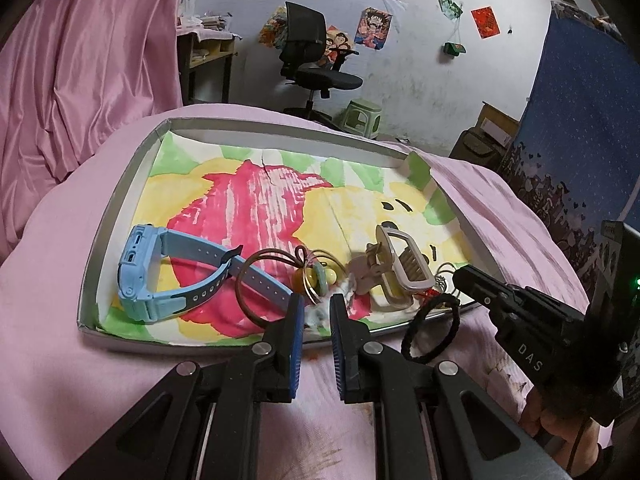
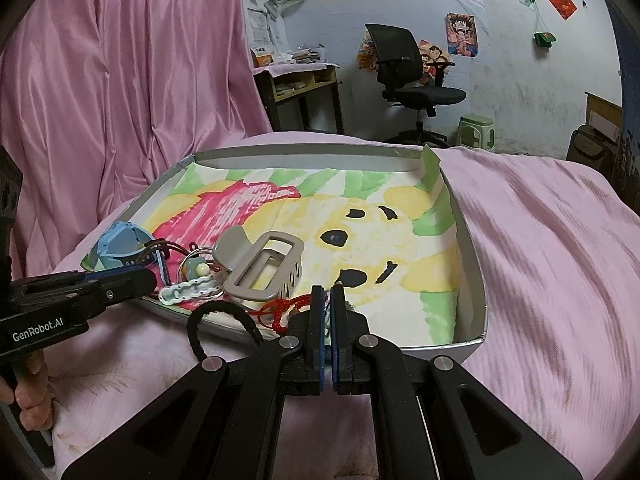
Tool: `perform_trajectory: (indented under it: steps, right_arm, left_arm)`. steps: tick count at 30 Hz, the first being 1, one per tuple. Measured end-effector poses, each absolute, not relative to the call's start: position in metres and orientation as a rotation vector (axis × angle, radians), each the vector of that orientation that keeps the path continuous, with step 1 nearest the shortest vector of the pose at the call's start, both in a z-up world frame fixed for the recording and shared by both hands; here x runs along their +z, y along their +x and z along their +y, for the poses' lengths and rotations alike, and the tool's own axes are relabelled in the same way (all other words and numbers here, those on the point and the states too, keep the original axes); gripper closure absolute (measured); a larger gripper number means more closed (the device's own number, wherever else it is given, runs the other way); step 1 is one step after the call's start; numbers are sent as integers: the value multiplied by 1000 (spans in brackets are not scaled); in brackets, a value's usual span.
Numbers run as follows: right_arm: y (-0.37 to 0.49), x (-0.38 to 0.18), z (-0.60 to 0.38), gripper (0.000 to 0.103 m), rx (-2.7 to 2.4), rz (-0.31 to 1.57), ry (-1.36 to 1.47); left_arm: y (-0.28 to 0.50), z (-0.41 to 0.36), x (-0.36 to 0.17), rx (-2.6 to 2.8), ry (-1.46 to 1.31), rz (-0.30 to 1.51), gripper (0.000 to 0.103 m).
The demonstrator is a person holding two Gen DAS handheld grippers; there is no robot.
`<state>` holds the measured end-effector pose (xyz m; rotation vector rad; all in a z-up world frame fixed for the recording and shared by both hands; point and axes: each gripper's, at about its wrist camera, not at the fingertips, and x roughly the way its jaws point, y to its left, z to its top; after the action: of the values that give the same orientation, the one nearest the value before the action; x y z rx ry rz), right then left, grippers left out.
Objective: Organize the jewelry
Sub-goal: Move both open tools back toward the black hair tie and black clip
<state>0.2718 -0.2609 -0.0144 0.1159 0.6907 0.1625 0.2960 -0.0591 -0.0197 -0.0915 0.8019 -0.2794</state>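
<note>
A pink bedcover [image 1: 60, 360] spreads over the bed, and on it sits a shallow grey tray [image 1: 120, 216] lined with a painted paper in red, yellow and green. The jewelry lies bunched along the tray's near edge. Farthest left is a light blue watch [image 1: 144, 276], its strap crossing a brown hair tie [image 1: 256, 280]. A beige hair claw [image 2: 260, 268] lies to the right of these, beside thin metal rings with a small pale charm [image 2: 198, 270] and a white scalloped clip [image 2: 184, 290]. A black braided hair tie [image 1: 430, 330] hangs over the tray's near rim, half on the cover. A red cord [image 2: 288, 308] lies just beyond the right gripper [image 2: 329, 300], whose jaws are nearly closed; what they pinch I cannot tell. The left gripper [image 1: 316, 312] hovers at the near rim, jaws apart, holding nothing.
</note>
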Motion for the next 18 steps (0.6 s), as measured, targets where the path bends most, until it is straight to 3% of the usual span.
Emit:
perform_trajectory:
  steps: [5,7,10,13,14,15,18]
  right_arm:
    - [267,-10,-264,95,162,664,130]
    - [262,-5,-267,76,160,640,141]
    - [252,3,-271,69,152,591,154]
    - [240,11,-273,65,148,549,161]
    - [237,14,-273,61,146,536,161]
    - [232,17,-273,54,145,518,160]
    - [217,25,-276,39,145,472,168]
  left_arm:
    - [293,-56,-18,-294,-109,794,86]
    - [290,-55,-16,-293,-116,786,84]
    - [282,-53,-10,-286,-125,758,76]
    - [271,-50,-3,-274,-141,719,61]
    - [266,-48,0,-267,-148,703,51]
    - [263,-47,2,-262,-152,689,43]
    - [246,-43,10,-241,-152,629,34]
